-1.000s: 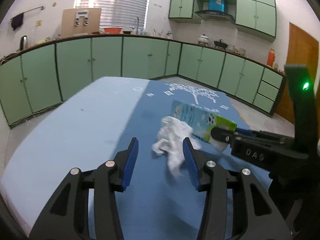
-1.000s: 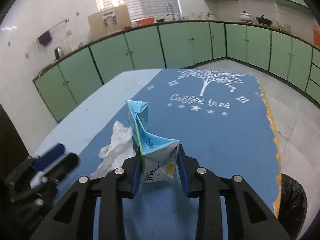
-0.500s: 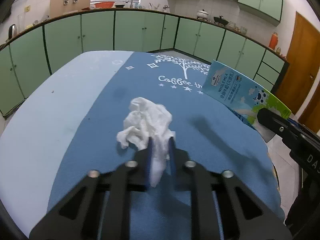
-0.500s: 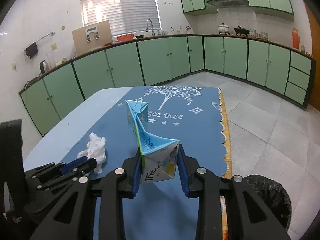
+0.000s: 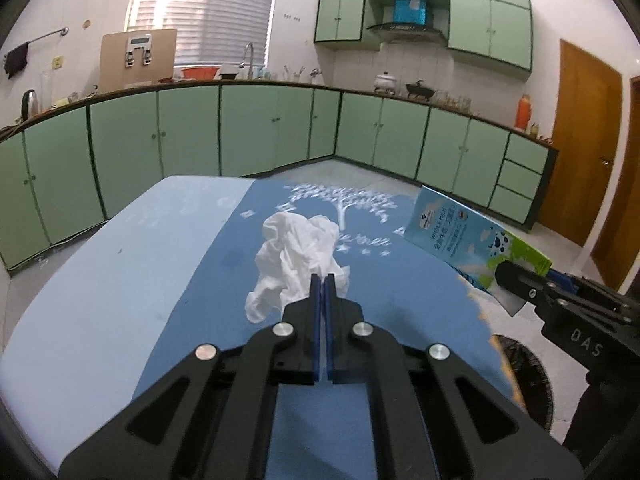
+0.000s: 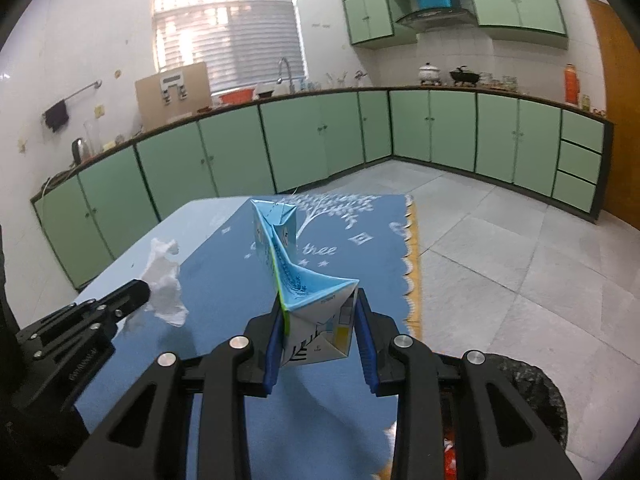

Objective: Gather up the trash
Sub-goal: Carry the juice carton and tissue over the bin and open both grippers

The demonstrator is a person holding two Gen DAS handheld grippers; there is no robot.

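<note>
My left gripper [image 5: 324, 280] is shut on a crumpled white tissue [image 5: 296, 252], which hangs lifted above the blue tablecloth [image 5: 192, 320]. In the right wrist view the same tissue [image 6: 166, 284] sticks out of the left gripper's tips at the left. My right gripper [image 6: 318, 312] is shut on a flattened blue and green milk carton [image 6: 296, 280], held off the table. The carton [image 5: 472, 248] also shows at the right of the left wrist view, near the table's right edge.
A black-lined trash bin [image 6: 532, 396] stands on the tiled floor just right of the table; its rim [image 5: 524, 364] shows under the right gripper. Green cabinets [image 6: 320, 140] line the walls beyond. The cloth's scalloped edge [image 6: 412, 264] marks the table's right side.
The left gripper's jaws closed on the tissue and lifted it off the cloth. The right gripper carried the carton up and to the right, and the bin came into view.
</note>
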